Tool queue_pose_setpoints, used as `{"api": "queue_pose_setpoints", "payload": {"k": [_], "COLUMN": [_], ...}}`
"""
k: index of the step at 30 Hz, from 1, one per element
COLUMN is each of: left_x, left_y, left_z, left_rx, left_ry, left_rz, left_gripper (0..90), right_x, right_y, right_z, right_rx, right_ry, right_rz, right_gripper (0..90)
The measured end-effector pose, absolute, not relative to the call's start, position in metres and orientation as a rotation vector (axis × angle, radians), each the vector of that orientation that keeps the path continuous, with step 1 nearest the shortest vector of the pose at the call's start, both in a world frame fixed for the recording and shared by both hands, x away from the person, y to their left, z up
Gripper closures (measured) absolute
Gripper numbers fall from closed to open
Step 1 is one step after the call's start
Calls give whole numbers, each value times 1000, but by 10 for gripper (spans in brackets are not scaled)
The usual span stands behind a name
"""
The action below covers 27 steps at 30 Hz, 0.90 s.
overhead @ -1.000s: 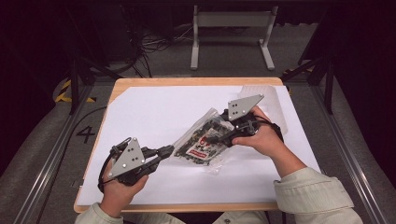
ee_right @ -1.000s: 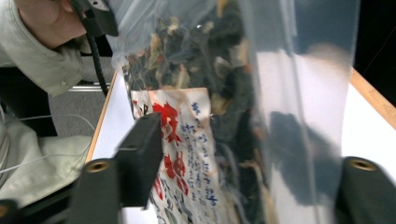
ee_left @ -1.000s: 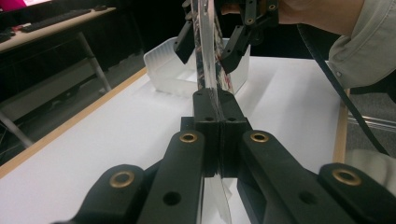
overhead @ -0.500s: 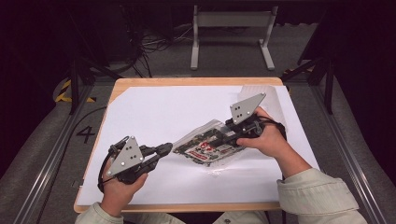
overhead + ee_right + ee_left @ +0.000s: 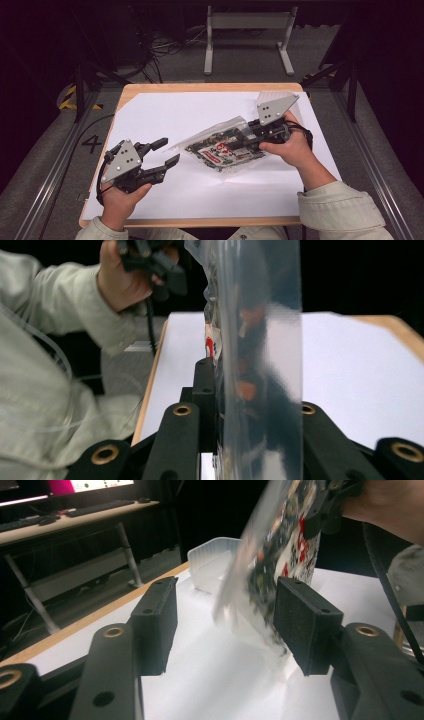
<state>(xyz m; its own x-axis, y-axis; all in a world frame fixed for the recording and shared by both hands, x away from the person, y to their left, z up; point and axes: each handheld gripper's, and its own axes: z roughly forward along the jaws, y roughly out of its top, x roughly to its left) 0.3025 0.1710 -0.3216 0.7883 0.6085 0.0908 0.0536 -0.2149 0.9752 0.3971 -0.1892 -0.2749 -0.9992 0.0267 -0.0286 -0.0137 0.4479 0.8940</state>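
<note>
High cam overhead, tong cams close — all share bag (image 5: 225, 147)

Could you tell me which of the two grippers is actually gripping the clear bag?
The right gripper: it is shut on the bag. The left gripper stands open, short of the bag.

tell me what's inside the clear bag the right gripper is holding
The clear bag holds a packet with red and white print and small dark bits. The right gripper covers part of it, so the print cannot be read.
</note>
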Motion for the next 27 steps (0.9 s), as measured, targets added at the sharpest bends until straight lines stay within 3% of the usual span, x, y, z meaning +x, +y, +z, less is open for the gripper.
{"api": "queue_pose_setpoints", "payload": {"k": [27], "left_x": [328], "left_y": [194], "left_z": [-353], "left_rx": [1724], "left_ry": [694], "left_rz": [461], "left_gripper": [379], "right_x": [408], "right_y": [-241], "right_z": [-258], "right_rx": [468], "right_ry": [2061], "right_rz": [1866], "right_gripper": [754]}}
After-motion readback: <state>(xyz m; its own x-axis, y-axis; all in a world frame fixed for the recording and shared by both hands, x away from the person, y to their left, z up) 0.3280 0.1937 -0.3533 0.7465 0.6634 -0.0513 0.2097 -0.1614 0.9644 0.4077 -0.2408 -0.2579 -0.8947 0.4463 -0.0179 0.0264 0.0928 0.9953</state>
